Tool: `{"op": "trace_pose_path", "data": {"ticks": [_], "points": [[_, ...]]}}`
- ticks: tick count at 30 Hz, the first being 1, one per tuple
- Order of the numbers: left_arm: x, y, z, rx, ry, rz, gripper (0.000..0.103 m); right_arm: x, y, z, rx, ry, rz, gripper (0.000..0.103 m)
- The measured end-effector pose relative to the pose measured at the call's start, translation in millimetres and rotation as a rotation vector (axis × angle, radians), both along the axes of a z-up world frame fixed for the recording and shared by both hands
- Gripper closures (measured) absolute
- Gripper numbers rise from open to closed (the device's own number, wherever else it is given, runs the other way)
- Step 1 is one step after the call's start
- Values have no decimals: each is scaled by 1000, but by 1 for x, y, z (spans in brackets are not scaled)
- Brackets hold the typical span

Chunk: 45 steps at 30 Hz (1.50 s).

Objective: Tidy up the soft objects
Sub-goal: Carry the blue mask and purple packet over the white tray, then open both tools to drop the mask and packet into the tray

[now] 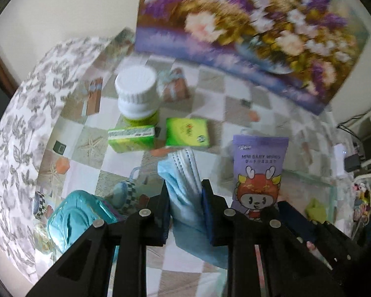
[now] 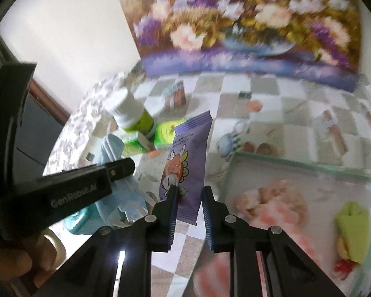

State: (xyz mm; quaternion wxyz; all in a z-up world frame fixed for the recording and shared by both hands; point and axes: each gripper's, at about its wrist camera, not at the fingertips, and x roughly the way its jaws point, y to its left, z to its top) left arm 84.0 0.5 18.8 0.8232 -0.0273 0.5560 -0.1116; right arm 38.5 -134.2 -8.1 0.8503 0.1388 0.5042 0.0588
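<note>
Between your left tongs (image 1: 184, 190), low in the frame, blue face masks (image 1: 183, 173) sit clamped; your right tongs (image 2: 189, 193) grip a purple wipes packet (image 2: 188, 163) at lower centre, lifted off the counter (image 1: 235, 99). Behind them you have green tissue packs (image 1: 186, 136) and a white-capped bottle (image 1: 136, 91) on checkered cloth. Upper right, the floral picture (image 1: 247, 24) is blurred. At lower left, a teal packet (image 1: 74, 217) is partly hidden by the tongs.

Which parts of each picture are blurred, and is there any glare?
Left wrist view: the flower painting is smeared by motion blur; the blue face masks stay fairly sharp. Right wrist view: painting and white bottle are blurred, and a bright glare strip sits low, beside the gripper's arm.
</note>
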Motion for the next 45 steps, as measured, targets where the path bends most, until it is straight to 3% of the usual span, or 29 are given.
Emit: {"op": "trace_pose_path", "data": {"ticks": [5,9,17,22,30,36,45], "points": [[-27,-20,22,-41,-93,-61,79,-29,-23,38,-8,-92,-83,82],[-46,-35,24,-71,-121,-98,79,-56,-51,63,-18,-153,-176,82],[-94,-71,28,-100,-145,-187,79,-109,-103,85,-80,-176,-350,82],[-112,-97,19,-99,-127,-258,79,-135,-128,77,-90,-136,-434,82],[-129,-134,-6,-82,-111,-383,79,-148,-143,55,-91,-66,-457,82],[-124,-145,-35,-35,-63,-391,79,-137,-140,22,-90,43,-413,82],[-119,-155,-54,18,-59,-414,75,-134,-142,2,-106,120,-407,82]]}}
